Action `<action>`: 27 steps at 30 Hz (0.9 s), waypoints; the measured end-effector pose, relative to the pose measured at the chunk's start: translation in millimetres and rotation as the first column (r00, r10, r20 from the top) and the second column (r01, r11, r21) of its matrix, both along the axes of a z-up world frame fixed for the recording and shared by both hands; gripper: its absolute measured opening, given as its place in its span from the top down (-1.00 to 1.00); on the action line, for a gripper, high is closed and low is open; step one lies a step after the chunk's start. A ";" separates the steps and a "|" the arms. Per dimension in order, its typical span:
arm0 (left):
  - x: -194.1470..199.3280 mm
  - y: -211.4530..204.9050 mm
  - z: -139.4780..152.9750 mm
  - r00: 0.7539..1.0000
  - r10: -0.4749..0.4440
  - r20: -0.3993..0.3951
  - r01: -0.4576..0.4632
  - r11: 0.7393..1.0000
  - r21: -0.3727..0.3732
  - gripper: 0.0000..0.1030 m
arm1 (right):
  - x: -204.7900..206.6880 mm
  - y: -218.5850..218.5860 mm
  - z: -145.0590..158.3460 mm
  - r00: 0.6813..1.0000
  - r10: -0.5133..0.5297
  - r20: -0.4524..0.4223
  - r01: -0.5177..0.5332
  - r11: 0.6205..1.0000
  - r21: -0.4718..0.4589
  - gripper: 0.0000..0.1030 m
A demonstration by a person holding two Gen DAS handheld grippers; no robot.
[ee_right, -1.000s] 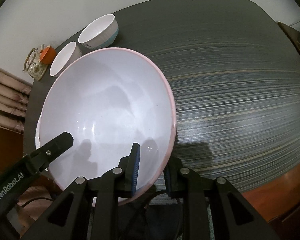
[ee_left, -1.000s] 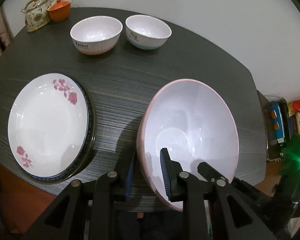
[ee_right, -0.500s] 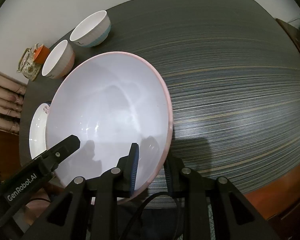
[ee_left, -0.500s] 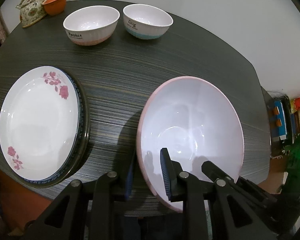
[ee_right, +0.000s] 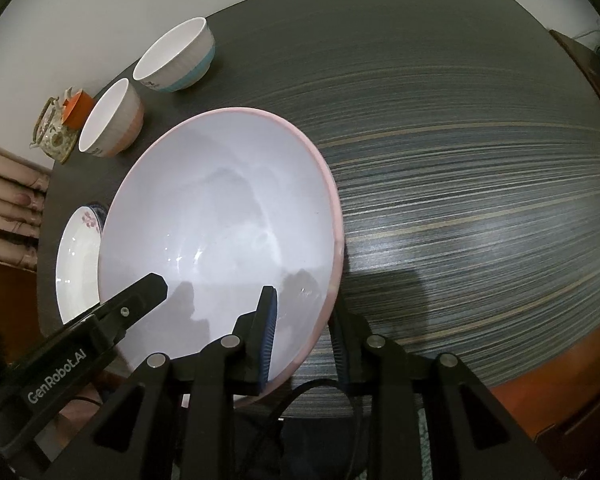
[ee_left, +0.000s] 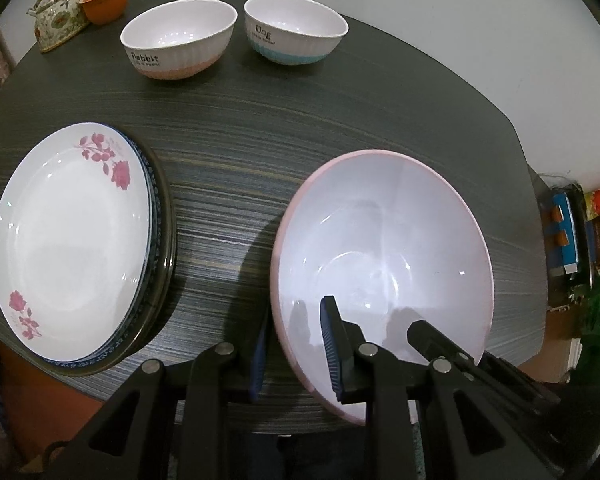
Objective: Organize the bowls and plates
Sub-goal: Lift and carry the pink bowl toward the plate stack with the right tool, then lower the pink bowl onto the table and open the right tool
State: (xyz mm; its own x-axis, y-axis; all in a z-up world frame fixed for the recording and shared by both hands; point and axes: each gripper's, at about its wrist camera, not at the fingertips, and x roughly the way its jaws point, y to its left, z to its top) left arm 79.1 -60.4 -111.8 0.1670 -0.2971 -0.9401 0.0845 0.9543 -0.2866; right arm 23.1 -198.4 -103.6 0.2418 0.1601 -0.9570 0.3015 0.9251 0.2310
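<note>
1. Compared with one second ago, the big bowl [ee_left: 384,264] has come lower and sits more level. In my left camera the plates [ee_left: 72,240] and the two small bowls have slid toward 6 o'clock and look larger, so I judge both tongs went forward and down together.

2. In the right camera the big bowl [ee_right: 220,232] now covers less of the view; the stack of plates [ee_right: 76,264] shows again at 9 o'clock, where it was hidden before.

3. For the task, I think this means the carrying is nearly finished and the setting down on the table [ee_left: 260,152] comes next. I cannot tell if the bottom already touches the wood.

4. My left tongs [ee_left: 296,352] are closed on the bowl's near-left rim: one finger inside, one outside. My right tongs [ee_right: 304,340] pinch the near-right rim in the same way.

5. The big bowl is white inside with a thin pink edge, wide and shallow, glossy, empty. It is at 5 o'clock in the left view, well apart from the plates at 9 o'clock.

6. The "Rabbit" bowl [ee_left: 178,46] and the "Dog" bowl [ee_left: 296,30] stand side by side at 12 o'clock, near a teapot [ee_left: 60,16] and an orange cup [ee_left: 106,2] at 11 o'clock.
</note>
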 end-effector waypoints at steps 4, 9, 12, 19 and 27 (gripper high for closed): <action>0.9 -0.8 -1.8 1.000 -0.002 0.001 0.002 1.000 0.000 0.52 | -0.4 0.2 -0.7 1.000 0.003 -0.001 -0.003 1.000 0.000 0.50; 1.3 1.4 -4.4 1.000 -0.001 -0.013 0.001 1.000 -0.011 0.52 | -0.8 -1.2 -1.8 1.000 -0.001 -0.005 0.001 1.000 0.009 0.49; 2.4 2.2 -4.2 1.000 -0.004 -0.010 0.004 1.000 -0.013 0.52 | -0.9 -2.9 -4.6 1.000 -0.006 -0.013 0.006 1.000 0.016 0.36; 8.4 15.9 -0.4 1.000 0.027 -0.010 -0.027 0.999 -0.021 0.51 | -1.2 -8.9 2.7 1.000 -0.016 0.005 0.016 1.000 -0.010 0.01; 13.0 40.0 19.1 0.998 0.052 0.018 -0.051 0.997 -0.066 0.38 | -1.5 -29.6 24.5 0.995 -0.077 0.063 0.080 0.996 -0.036 -0.02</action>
